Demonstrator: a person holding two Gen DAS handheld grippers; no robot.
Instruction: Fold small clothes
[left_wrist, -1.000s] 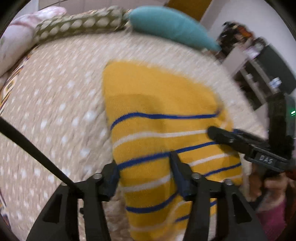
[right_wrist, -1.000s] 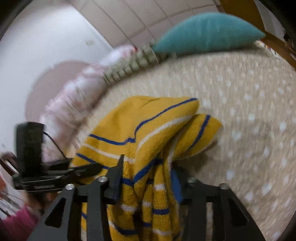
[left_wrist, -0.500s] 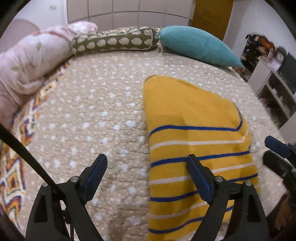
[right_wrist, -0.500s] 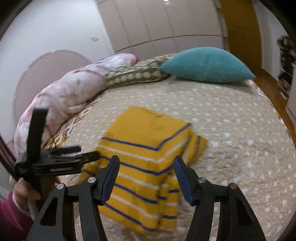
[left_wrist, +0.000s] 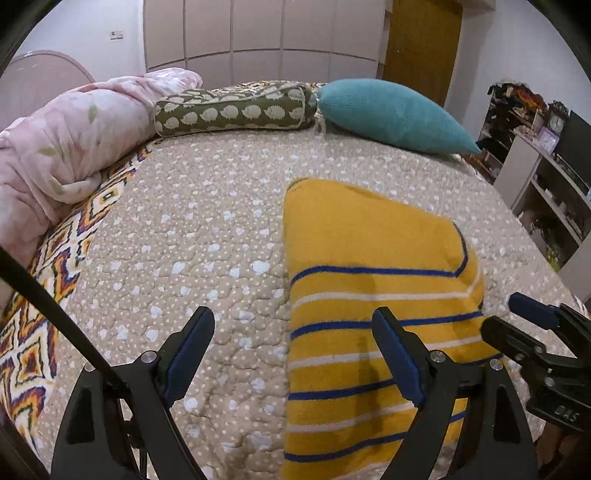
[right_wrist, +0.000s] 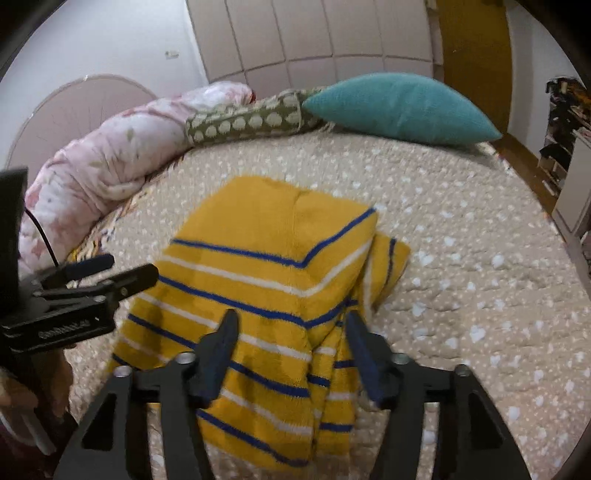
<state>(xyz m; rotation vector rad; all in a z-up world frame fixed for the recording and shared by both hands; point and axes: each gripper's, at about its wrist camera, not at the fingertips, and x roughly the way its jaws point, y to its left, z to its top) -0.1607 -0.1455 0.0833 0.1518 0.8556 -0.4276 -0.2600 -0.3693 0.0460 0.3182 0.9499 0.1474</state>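
A yellow knit garment with blue and white stripes (left_wrist: 369, 280) lies folded on the beige dotted bedspread (left_wrist: 207, 229); it also shows in the right wrist view (right_wrist: 269, 266), with a folded part sticking out at its right side. My left gripper (left_wrist: 291, 328) is open and empty above the garment's left edge. My right gripper (right_wrist: 290, 328) is open and empty above the garment's near right part. The right gripper shows in the left wrist view (left_wrist: 517, 317), and the left gripper in the right wrist view (right_wrist: 110, 273).
At the head of the bed lie a pink floral duvet (left_wrist: 62, 147), an olive patterned bolster (left_wrist: 236, 110) and a teal cushion (left_wrist: 391, 114). A patterned blanket edge (left_wrist: 44, 280) runs along the left. Shelves (left_wrist: 546, 162) stand to the right of the bed.
Both grippers let go of the garment, opened and drew back and up. The garment now lies folded on the bed.
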